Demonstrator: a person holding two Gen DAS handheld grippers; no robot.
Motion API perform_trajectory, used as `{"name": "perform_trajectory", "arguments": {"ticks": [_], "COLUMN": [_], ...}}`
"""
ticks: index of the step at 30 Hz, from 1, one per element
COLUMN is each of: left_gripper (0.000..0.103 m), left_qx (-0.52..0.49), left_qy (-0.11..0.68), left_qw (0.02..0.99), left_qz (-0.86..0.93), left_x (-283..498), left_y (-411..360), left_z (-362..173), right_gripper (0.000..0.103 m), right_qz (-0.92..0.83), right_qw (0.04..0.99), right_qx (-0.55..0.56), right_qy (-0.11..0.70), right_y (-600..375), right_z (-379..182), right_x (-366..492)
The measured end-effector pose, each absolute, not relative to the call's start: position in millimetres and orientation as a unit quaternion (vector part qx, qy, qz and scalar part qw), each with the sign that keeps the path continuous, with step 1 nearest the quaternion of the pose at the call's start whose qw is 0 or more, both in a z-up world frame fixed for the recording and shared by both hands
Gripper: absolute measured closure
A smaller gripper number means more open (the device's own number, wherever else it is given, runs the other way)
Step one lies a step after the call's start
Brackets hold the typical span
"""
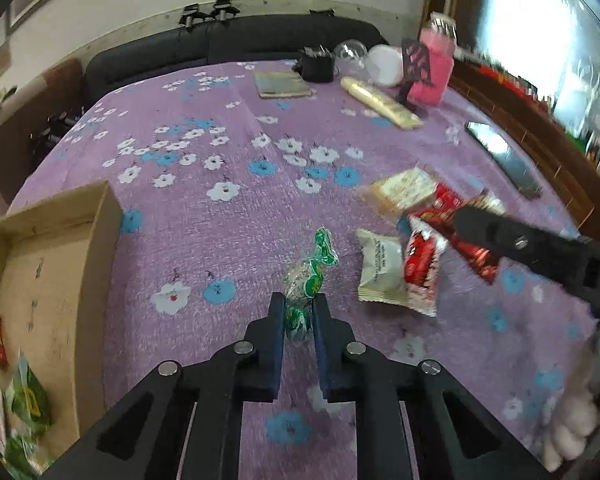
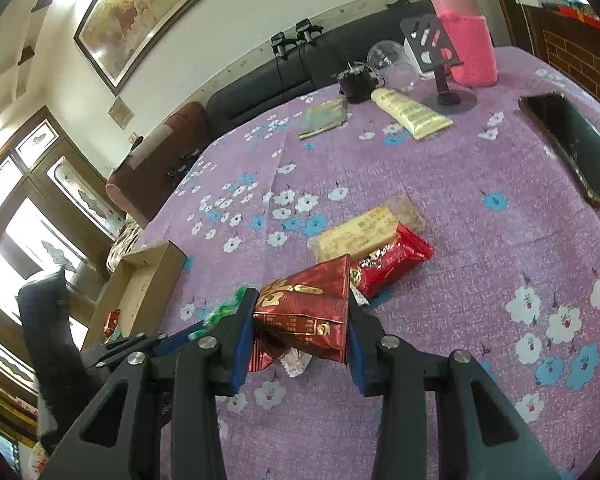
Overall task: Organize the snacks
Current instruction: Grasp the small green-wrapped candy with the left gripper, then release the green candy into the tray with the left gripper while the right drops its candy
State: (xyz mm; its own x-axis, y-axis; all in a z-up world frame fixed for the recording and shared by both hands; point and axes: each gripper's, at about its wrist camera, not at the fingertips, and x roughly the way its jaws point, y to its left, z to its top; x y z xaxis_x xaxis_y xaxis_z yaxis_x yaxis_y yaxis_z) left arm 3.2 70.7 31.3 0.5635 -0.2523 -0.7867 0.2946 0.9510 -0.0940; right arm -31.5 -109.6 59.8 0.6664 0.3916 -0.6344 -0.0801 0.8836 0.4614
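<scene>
The green candy is pinched by the left claw and the dark red packet clamped by the right claw, likely for boxing in the cardboard box.

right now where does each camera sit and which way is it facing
Left wrist: on the left gripper, looking down along its fingers shut on a green candy; the right gripper's arm enters at right.
Right wrist: on the right gripper, looking down at the dark red packet it clamps; a dark sleeve shows at left.
Both share the purple floral tablecloth, cardboard box, phone and pink bottle.
</scene>
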Motion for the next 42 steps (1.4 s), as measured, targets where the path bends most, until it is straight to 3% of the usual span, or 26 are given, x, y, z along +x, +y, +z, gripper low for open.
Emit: {"name": "perform_trajectory", "arguments": {"ticks": [10, 22, 33, 42], "left_gripper": [0.090, 0.090, 0.090, 0.087], "left_qx": [-0.059, -0.120, -0.155, -0.168], "left_qy": [0.404, 0.355, 0.382, 0.399], "left_qw": [0.897, 0.924, 0.911, 0.901], "left_qz": [-0.169, -0.074, -0.024, -0.014], "left_x": [-40, -100, -114, -115], "left_y": [114, 236, 286, 299], "left_z": [77, 96, 60, 42], "right_gripper": [0.065, 0.065, 0.065, 0.065], "right_qz": [0.131, 0.120, 0.250, 0.288], "right_qw": [0.888, 0.899, 0.875, 0.857], "right_qx": [0.201, 0.189, 0.104, 0.038], "right_qy": [0.392, 0.377, 0.402, 0.425], "right_y": [-111, -97, 39, 139], "right_z": [57, 65, 97, 89], "right_x": [-33, -45, -61, -48]}}
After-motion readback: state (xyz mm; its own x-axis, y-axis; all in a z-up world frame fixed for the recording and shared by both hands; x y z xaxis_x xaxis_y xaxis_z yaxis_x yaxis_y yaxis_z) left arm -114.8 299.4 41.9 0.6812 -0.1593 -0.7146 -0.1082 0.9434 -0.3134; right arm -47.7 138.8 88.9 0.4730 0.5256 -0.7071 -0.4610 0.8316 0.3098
